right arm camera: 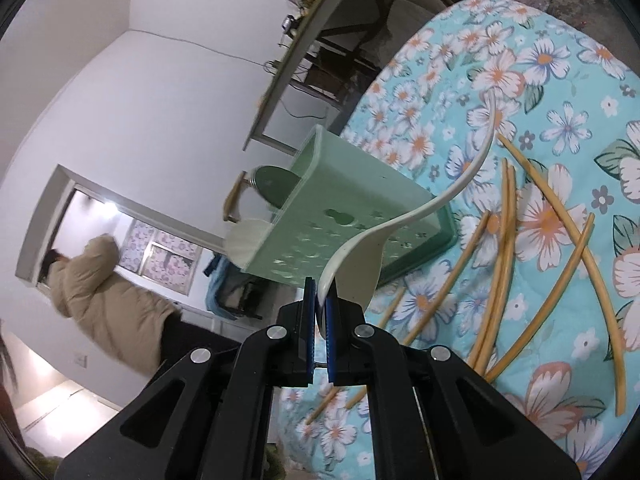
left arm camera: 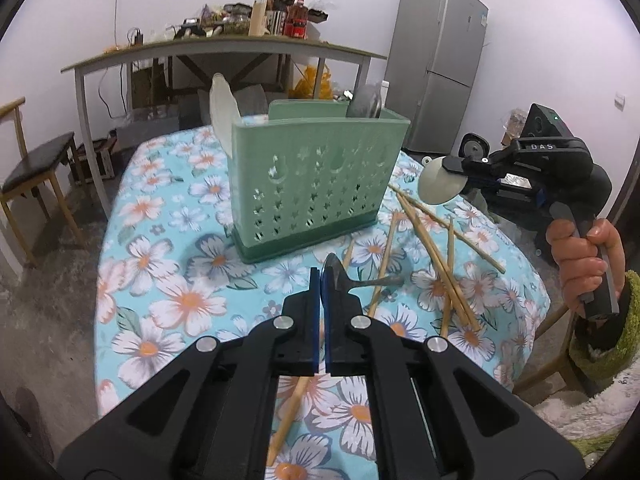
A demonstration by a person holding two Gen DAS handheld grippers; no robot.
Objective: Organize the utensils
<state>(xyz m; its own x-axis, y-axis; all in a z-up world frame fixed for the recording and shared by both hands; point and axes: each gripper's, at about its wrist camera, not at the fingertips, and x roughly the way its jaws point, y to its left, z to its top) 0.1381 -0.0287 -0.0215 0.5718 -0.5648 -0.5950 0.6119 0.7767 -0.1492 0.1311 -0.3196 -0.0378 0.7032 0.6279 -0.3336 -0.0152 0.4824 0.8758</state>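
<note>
A green perforated utensil holder [left arm camera: 316,176] stands on the floral table [left arm camera: 168,240]; a white spoon [left arm camera: 222,116] and a metal spoon [left arm camera: 366,102] stick out of it. My left gripper [left arm camera: 322,280] is shut on a metal spoon [left arm camera: 340,276] by its bowl, handle pointing right, just above the cloth in front of the holder. My right gripper [right arm camera: 320,304] is shut on a white ceramic spoon [right arm camera: 356,268] by its bowl, held in the air beside the holder [right arm camera: 348,224]; it also shows in the left wrist view [left arm camera: 440,184]. Several bamboo chopsticks [left arm camera: 436,252] lie loose on the cloth [right arm camera: 520,248].
A long grey table [left arm camera: 224,50] with bottles and clutter stands behind, a fridge [left arm camera: 440,68] at the back right, a dark stool [left arm camera: 36,168] at the left. A person in a beige coat [right arm camera: 100,280] stands by a window.
</note>
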